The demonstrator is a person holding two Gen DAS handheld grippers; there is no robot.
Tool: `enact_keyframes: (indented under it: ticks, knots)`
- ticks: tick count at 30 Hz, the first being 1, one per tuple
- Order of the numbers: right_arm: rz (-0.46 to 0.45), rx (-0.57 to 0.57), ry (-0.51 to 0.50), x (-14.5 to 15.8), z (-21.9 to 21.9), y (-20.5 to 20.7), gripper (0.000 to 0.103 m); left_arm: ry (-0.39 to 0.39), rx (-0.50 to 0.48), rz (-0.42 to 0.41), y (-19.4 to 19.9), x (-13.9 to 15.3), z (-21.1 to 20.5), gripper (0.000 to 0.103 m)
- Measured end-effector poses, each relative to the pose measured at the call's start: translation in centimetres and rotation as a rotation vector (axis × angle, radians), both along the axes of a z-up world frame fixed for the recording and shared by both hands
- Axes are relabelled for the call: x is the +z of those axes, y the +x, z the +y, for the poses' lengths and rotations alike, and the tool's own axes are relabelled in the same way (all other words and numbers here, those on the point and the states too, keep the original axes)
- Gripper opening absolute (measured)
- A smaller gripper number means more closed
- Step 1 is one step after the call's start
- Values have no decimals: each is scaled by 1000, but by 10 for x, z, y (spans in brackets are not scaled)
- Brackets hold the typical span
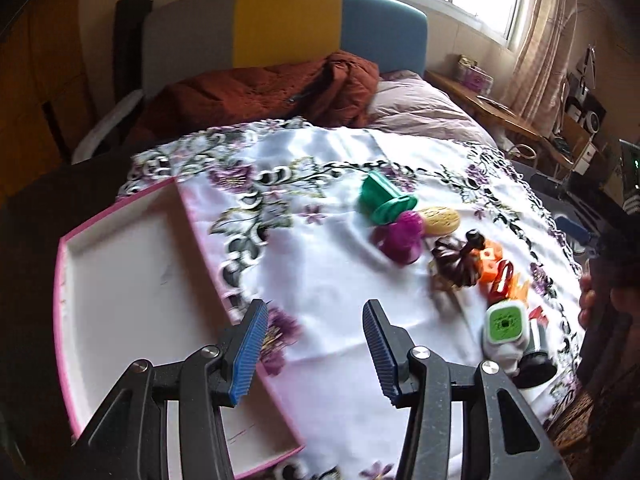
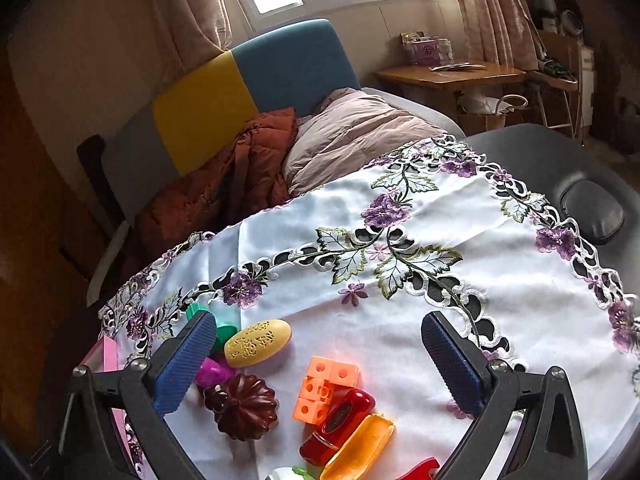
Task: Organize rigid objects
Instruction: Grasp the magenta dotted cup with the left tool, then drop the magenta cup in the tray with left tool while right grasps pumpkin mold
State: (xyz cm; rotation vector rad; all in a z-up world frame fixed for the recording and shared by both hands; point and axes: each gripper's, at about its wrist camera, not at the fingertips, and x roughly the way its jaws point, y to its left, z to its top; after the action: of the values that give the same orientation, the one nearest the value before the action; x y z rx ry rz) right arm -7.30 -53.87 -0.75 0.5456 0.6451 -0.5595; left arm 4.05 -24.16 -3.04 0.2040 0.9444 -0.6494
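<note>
Two sets of jaws hanging wide apart, gripping nothing: left gripper [image 1: 316, 344] over the pink tray's [image 1: 60, 280] edge, right gripper [image 2: 320, 354] above the toy pile [image 2: 328, 384] lying mid-cloth [image 2: 520, 280] on the counter.

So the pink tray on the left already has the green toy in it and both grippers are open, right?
Not quite. The pink tray holds nothing; the green toy lies on the cloth, as the left wrist view shows. The left gripper and right gripper are open.
</note>
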Motion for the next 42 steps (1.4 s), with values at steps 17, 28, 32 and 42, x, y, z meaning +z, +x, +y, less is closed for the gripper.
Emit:
enact_keyframes:
  ticks: [17,28,32,42]
  knots:
    - [-13,14,48,-3,-4,3,103,15,-107,74,36,-44,-126,50]
    - [18,30,20,-4,-1,9,100,-41,-77,129,53,-59,-128,37]
    - [37,73,29,-7,4,14,89,-63,-66,120,46,-54,-98,37]
    - [102,401,38,-27,59,48,74,-110,-48,97,21,-31,-33,37]
